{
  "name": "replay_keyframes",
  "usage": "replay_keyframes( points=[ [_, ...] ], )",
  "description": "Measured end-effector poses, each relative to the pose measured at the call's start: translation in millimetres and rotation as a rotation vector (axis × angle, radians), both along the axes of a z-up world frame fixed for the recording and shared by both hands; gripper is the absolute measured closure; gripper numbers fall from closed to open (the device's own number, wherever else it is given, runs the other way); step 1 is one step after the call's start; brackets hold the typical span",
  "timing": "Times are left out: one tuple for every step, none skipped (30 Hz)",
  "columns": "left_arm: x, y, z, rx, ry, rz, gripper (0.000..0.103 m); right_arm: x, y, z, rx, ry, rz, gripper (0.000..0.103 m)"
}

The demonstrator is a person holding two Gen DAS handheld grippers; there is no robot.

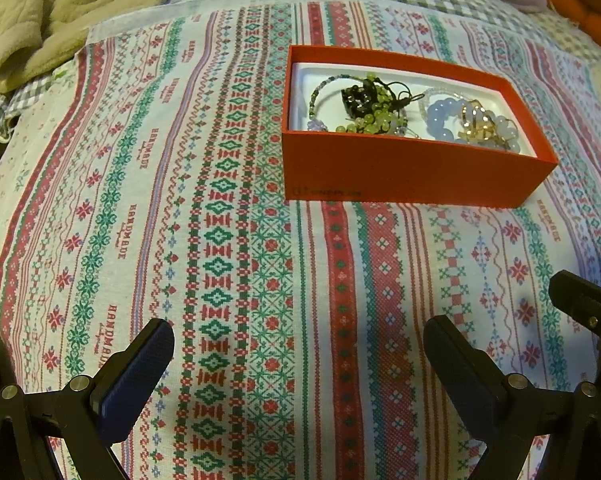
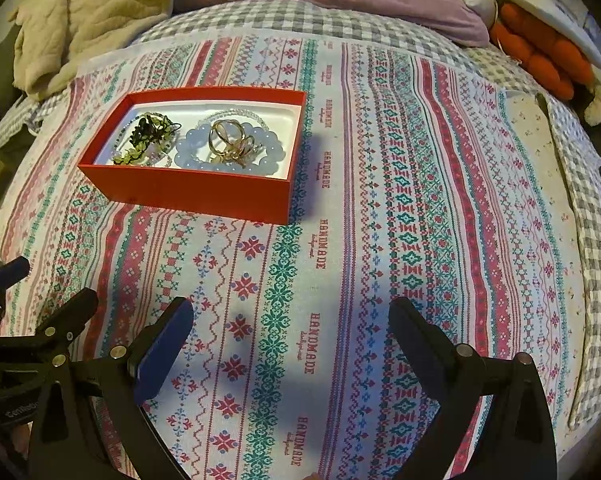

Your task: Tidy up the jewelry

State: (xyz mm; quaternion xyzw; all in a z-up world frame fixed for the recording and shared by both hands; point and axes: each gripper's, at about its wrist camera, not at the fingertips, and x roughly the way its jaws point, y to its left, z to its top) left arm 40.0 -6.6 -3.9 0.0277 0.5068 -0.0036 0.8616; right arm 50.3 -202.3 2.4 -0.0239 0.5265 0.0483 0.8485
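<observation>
With all visible jewelry (image 2: 204, 142) inside the red box (image 2: 188, 192), the left claw (image 1: 298, 364) and right claw (image 2: 290, 344) hover spread wide, empty.

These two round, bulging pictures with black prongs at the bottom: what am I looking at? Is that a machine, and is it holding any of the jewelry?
There is no robot here. A person holds a hand tool in each hand, each with two fingers that pinch like tongs, and a wide-angle camera on each tool looks forward along those fingers. That lens causes the bulging look.

One picture is from the left gripper, the other from the right gripper. The black prongs are their fingers. Both are spread open and hold nothing.

Below them lies a patterned cloth over a checked bed cover. On the cloth sits an open red box with a white inside. In it lie a pale blue bead bracelet, gold rings, a green bead strand and a dark piece I cannot identify.
</observation>
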Motion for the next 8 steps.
replay_keyframes(
  points=[
    [-0.2,-0.5,-0.3,0.000,0.000,-0.001,0.001,-0.2,0.5,0.2,0.000,-0.001,0.000,0.003],
    [-0.4,-1.1,-0.6,0.000,0.000,-0.002,0.001,-0.5,0.7,0.4,-0.001,-0.002,0.001,0.003],
    [-0.4,-1.1,-0.6,0.000,0.000,-0.003,0.001,-0.9,1.3,0.6,-0.002,-0.003,0.001,0.003],
    [-0.8,-1.4,-0.8,0.000,-0.001,-0.004,0.001,-1.5,1.5,0.7,-0.003,-0.005,0.001,0.003],
    [-1.3,-1.6,-0.9,0.001,-0.002,-0.004,0.001,-2.4,1.8,0.6,-0.004,-0.006,0.002,0.003],
    [-1.8,-1.6,-0.7,0.002,-0.004,-0.004,0.001,-3.2,2.2,0.6,-0.005,-0.007,0.002,0.003],
    [-2.6,-1.3,-0.8,0.003,-0.006,-0.004,0.001,-4.3,2.4,0.2,-0.007,-0.009,0.002,0.003],
    [-3.8,-0.7,-1.0,0.000,-0.008,-0.004,0.001,-6.0,2.5,-0.8,-0.009,-0.011,0.001,0.003]
  ],
)
